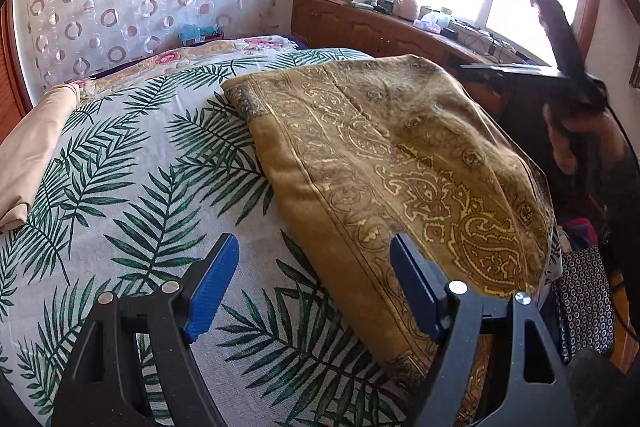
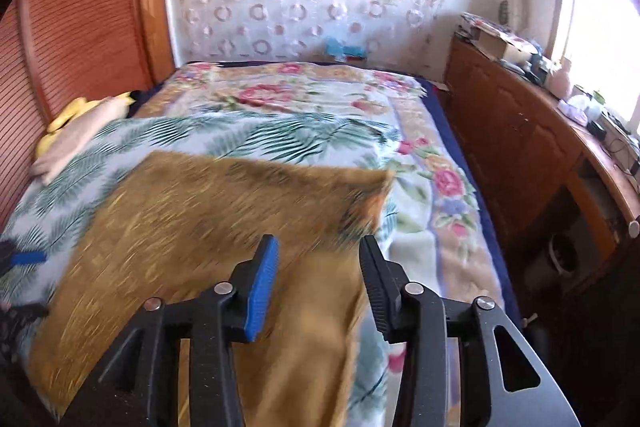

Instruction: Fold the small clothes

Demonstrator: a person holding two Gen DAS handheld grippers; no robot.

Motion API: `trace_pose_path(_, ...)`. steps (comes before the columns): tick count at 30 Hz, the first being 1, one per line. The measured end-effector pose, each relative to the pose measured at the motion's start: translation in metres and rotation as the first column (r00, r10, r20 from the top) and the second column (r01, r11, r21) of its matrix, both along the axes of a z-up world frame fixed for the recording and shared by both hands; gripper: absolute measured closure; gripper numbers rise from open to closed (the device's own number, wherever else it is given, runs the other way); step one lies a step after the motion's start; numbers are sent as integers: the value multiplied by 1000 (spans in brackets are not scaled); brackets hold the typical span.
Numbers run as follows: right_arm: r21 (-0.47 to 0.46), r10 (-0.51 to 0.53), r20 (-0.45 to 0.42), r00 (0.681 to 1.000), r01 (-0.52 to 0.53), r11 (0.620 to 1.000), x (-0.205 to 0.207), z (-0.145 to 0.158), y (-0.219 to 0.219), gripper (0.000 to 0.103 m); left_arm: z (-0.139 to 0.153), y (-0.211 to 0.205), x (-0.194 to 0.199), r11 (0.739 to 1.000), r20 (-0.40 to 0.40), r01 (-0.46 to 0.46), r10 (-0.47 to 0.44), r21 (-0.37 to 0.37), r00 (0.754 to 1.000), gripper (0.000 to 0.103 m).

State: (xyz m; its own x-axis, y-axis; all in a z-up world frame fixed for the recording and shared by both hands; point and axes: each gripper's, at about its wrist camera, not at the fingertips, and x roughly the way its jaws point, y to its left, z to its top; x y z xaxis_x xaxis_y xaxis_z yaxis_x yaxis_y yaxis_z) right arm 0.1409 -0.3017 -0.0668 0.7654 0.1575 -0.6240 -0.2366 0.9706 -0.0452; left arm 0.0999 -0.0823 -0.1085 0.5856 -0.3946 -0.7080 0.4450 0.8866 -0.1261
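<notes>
A mustard-gold paisley cloth (image 1: 404,163) lies folded over on the palm-leaf bedsheet (image 1: 132,187). My left gripper (image 1: 314,259) is open and empty, low over the cloth's near left edge. My right gripper (image 2: 318,259) is open and empty, above the cloth (image 2: 224,223), which is motion-blurred in the right wrist view. The right gripper also shows in the left wrist view (image 1: 560,43), raised at the far right. The left gripper's blue pad shows in the right wrist view (image 2: 28,259) at the cloth's left edge.
A folded beige garment (image 1: 32,155) lies at the bed's left side. A floral blanket (image 2: 320,99) covers the far bed. A wooden cabinet (image 2: 520,147) with clutter runs along the right under the window. A slatted wooden headboard (image 2: 60,47) stands left.
</notes>
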Motion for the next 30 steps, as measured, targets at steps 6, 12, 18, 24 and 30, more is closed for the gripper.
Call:
trace_pose_path(6,62,132,-68,989,-128,990,-59,-24,13,59,-11,-1,-10,999,-45,29,-28,36,999,24)
trace_pose_path(12,43,154,-80,985,-151,988,-79,-38,18,59,-15,1,-22,997,-71,74,-73,25,995,24)
trace_pose_path(18,9,160,-51,986,-160,987,-99,-42,34,59,-15,5,-37,990,-110,143,-143,-12,984,36)
trace_pose_path(24,-7,154,-41,987,-155,988,-104,-48,36,59,-14,1,-52,982,-120,188,-190,-22,975,58)
trace_pose_path(30,3,161,-45,986,-161,987,-104,-49,40,59,-13,-10,-59,965,-152,253,-261,-69,953,93)
